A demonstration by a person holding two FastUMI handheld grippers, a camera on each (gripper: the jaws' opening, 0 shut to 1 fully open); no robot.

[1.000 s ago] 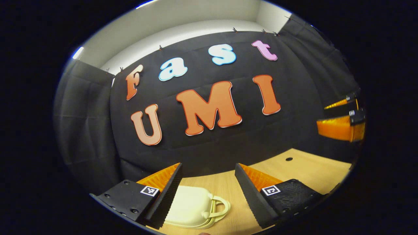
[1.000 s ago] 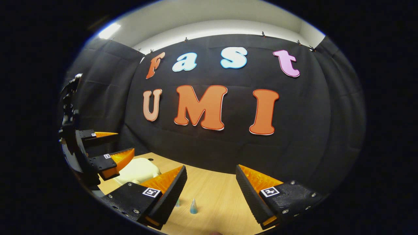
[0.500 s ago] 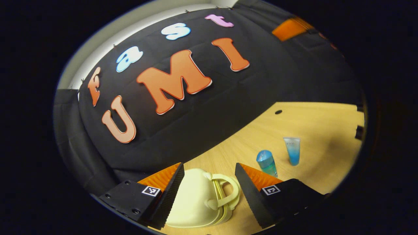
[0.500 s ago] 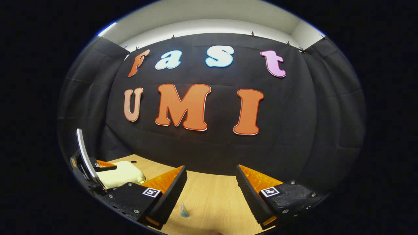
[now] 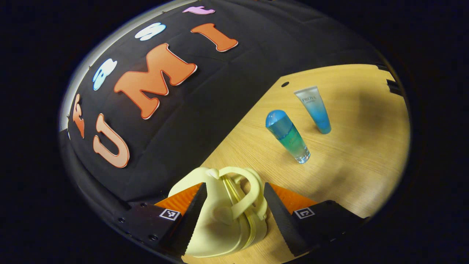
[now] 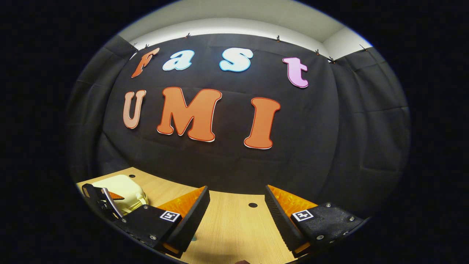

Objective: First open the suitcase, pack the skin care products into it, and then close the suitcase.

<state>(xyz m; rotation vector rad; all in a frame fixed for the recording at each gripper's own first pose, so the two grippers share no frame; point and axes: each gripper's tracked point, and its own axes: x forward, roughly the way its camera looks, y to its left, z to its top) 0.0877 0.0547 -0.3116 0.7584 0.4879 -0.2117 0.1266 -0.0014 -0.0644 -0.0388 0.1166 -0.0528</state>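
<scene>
Two skin care products, a rounded blue-green plastic bottle (image 5: pixel 288 136) and a translucent blue squeeze tube (image 5: pixel 315 109), are standing on the pale wooden desk (image 5: pixel 351 161) toward its back edge, still unpacked. I am bringing my left gripper (image 5: pixel 234 214), jaws spread, around the small cream hard-shell suitcase (image 5: pixel 223 220), which is sitting closed near the desk's back edge. Opening is the step in hand; next I judge I need to catch its looped handle or seam. My right gripper (image 6: pixel 236 216) is hanging with jaws spread and empty; its view is showing the left gripper beside the suitcase.
</scene>
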